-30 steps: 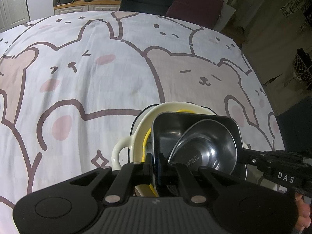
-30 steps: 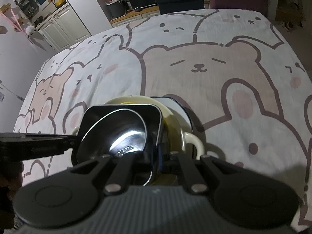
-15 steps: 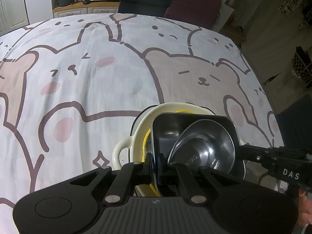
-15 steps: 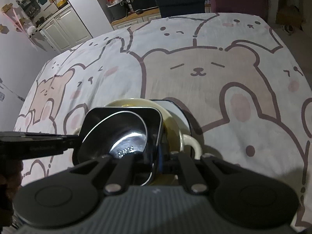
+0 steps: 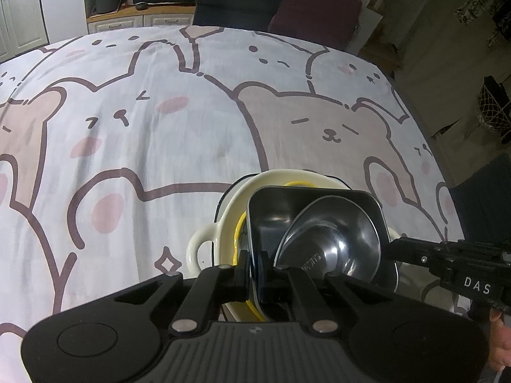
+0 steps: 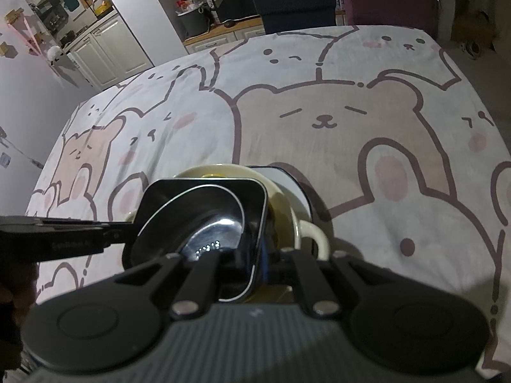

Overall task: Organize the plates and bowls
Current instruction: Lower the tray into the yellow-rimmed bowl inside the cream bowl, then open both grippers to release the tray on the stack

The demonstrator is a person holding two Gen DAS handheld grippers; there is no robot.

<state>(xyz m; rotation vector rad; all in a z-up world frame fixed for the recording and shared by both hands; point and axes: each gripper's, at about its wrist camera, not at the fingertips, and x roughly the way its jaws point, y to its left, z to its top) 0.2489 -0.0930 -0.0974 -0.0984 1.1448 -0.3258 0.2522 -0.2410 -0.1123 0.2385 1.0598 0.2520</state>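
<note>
Stacking pauses on a worktop spread with a bear-print cloth (image 5: 159, 127): over the past second almost nothing has moved. The black square dish (image 5: 271, 210) sits just as it did inside the cream bowl (image 5: 223, 223), and both hands keep their hold. By the look of it the dish is now seated, so the job seems to be at the point of letting go rather than carrying. The left gripper (image 5: 255, 271) has its fingers (image 5: 241, 274) pinched nearly shut on the dish wall above the cream bowl's left handle. The right gripper (image 6: 255, 265) is closed almost as tightly over the opposite wall, above the bowl's other handle. The dish faces mouth up. It is close to square with rounded corners, so it has hardly any long axis; its span runs from one gripper to the other across the cream bowl. A steel bowl (image 5: 338, 242) lies tipped inside it, leaning toward the right gripper's side, its stamped base showing. A yellow rim (image 5: 238, 233) shows inside the cream bowl, and a white plate (image 6: 297, 185) lies beneath it.
</note>
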